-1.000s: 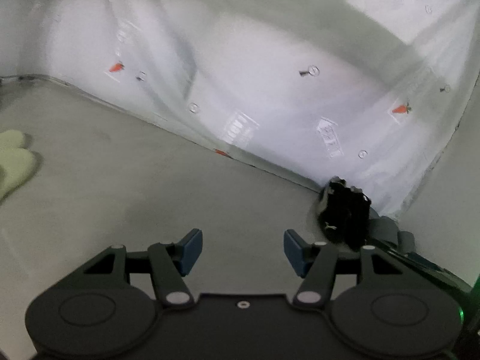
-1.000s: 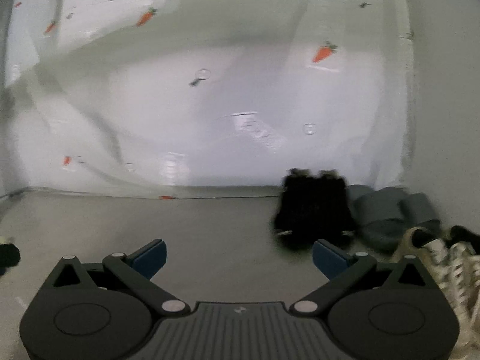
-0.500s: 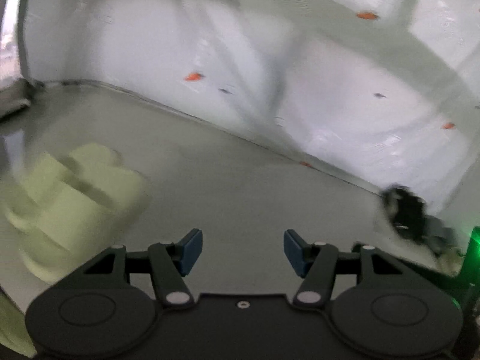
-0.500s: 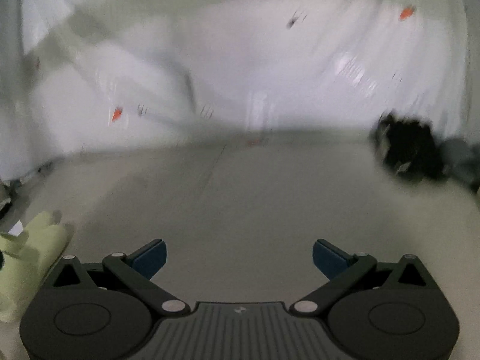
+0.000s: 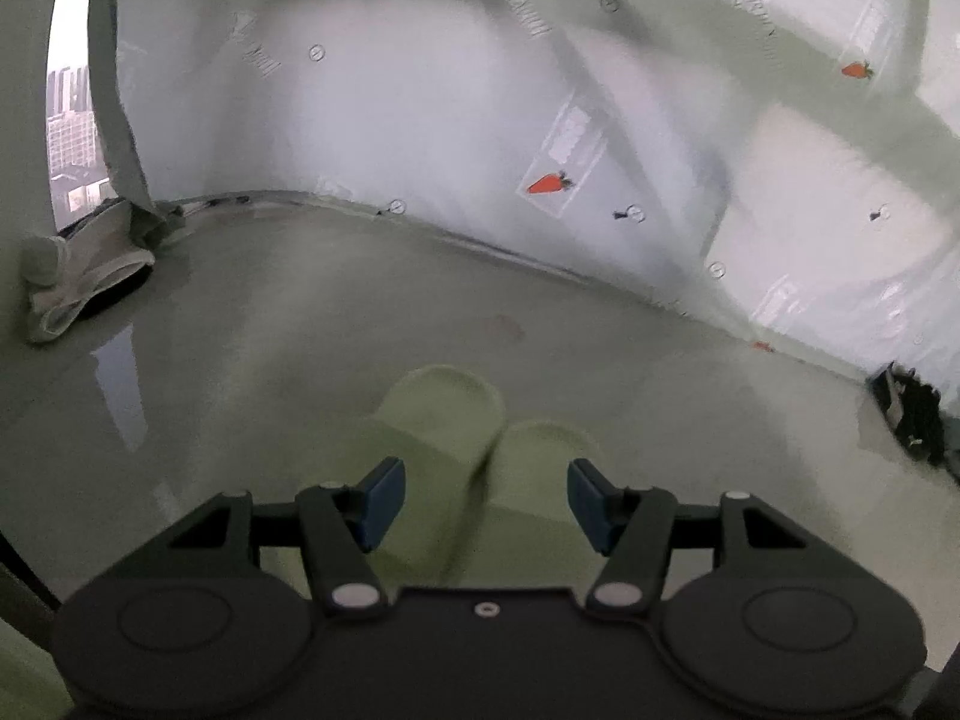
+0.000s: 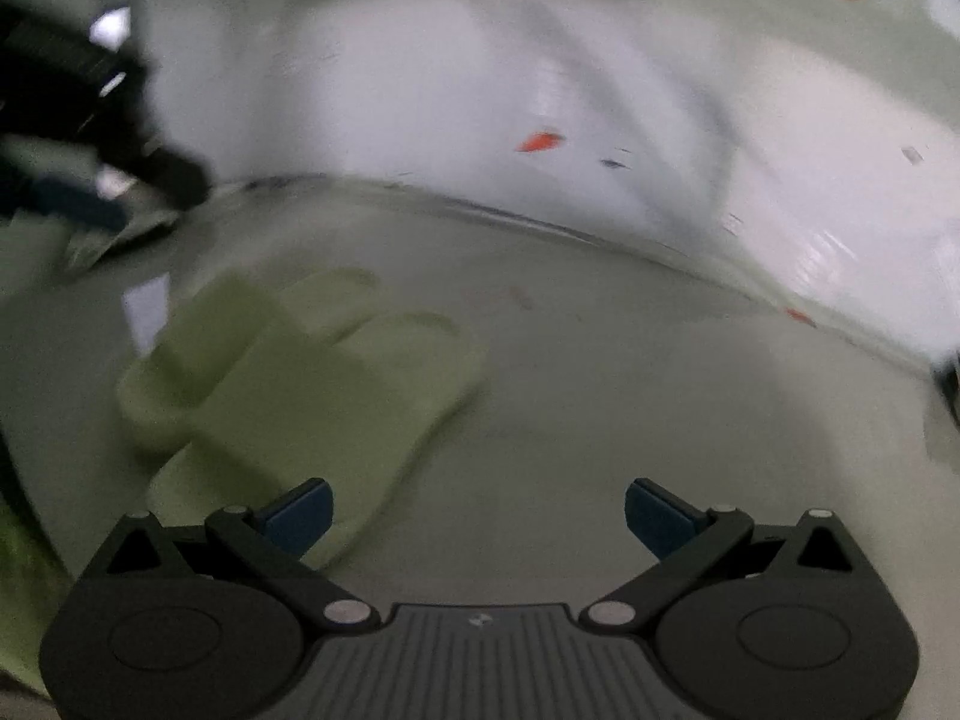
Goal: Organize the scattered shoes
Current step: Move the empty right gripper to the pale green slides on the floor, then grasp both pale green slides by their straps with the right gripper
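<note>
Left gripper (image 5: 485, 501), jaws apart and empty, sits directly over my pair of pale green foam slide sandals (image 5: 444, 420); their long axes run straight ahead, toes pointing away. Right gripper (image 6: 477, 513), jaws wide and empty, has the same sandals (image 6: 312, 378) off to its left, so I judge the left nearer.

Each claw (image 5: 485, 501) (image 6: 477, 513) is matte black, blue-padded, silver-screwed; the right's base seems ribbed grey.

A white carrot-print curtain (image 5: 540, 120) hangs to the grey floor (image 5: 300, 330); a window (image 5: 69, 108) shows at far left.
</note>
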Demonstrator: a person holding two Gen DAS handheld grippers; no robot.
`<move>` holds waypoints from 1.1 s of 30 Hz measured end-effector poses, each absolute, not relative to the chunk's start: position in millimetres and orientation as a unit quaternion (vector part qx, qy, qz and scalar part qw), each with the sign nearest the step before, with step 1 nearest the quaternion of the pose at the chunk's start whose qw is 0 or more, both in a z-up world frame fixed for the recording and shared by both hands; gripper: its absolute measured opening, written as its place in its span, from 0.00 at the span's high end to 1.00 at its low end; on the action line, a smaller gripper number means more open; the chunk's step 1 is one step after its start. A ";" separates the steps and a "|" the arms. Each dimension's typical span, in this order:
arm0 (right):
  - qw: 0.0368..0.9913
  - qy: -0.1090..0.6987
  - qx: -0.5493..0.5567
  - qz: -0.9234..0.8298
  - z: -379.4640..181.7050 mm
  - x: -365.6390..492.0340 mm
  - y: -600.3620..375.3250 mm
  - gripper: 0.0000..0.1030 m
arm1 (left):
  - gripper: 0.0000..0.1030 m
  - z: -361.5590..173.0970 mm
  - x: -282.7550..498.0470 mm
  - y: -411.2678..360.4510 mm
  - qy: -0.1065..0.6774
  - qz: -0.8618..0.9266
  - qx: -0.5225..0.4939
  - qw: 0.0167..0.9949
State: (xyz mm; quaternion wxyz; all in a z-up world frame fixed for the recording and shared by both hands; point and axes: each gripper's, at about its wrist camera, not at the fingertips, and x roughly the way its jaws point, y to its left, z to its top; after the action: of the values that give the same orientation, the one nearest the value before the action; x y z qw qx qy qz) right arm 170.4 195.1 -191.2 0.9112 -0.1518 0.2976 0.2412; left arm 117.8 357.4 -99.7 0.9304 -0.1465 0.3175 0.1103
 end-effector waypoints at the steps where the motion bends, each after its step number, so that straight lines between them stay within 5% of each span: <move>1: 0.908 0.294 -0.167 0.248 -194.4 168.4 204.9 0.00 | 0.41 -100.4 113.3 360.0 0.317 0.118 -0.159 0.928; 21: 0.922 0.296 -0.170 0.181 -186.4 230.9 232.2 0.00 | 0.41 -89.4 95.6 392.8 0.336 0.068 -0.160 0.926; 33: 0.921 0.336 -0.132 0.143 -190.8 184.3 249.2 0.00 | 0.41 -100.0 123.4 449.8 0.354 -0.052 -0.153 0.921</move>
State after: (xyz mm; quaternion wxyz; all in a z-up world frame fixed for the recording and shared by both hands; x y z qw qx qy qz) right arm 184.3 249.2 -190.8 0.9214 -0.1320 0.3362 0.1435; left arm 123.4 449.8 -100.0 0.9211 -0.1528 0.3544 -0.0518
